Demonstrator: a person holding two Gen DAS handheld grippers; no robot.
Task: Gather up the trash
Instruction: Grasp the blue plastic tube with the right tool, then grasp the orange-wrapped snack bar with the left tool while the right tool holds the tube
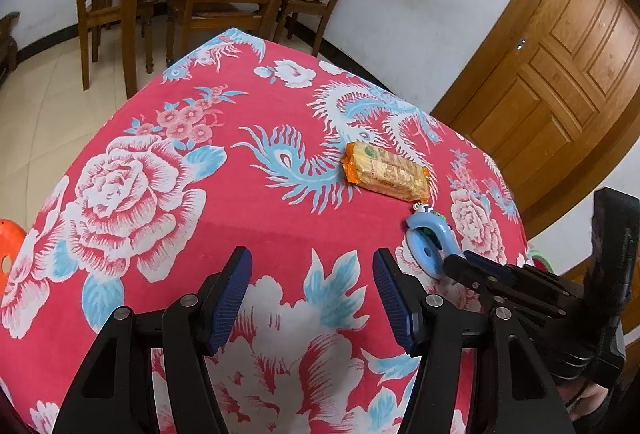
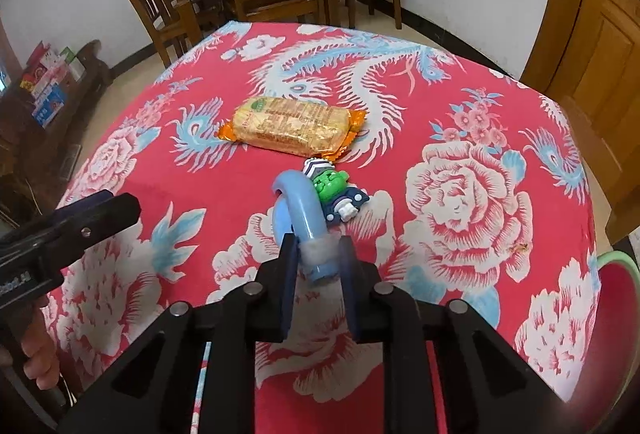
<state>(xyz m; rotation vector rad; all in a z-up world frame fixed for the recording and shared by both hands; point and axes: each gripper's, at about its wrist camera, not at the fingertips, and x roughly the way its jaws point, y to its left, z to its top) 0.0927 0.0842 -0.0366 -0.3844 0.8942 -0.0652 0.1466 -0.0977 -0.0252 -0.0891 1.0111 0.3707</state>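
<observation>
Right tool (image 2: 318, 258) is clamped on the straight end of the blue hook-shaped handle (image 2: 298, 212), pads pressing it from both sides. A small green-faced toy figure (image 2: 334, 192) is attached to the handle and lies on the red floral bench cloth (image 2: 460, 194). Just beyond it, touching or nearly so, sits an orange-wrapped biscuit pack (image 2: 292, 128). Left tool (image 1: 312, 298) hovers over the cloth with jaws apart, nothing between them, beside the right tool.
</observation>
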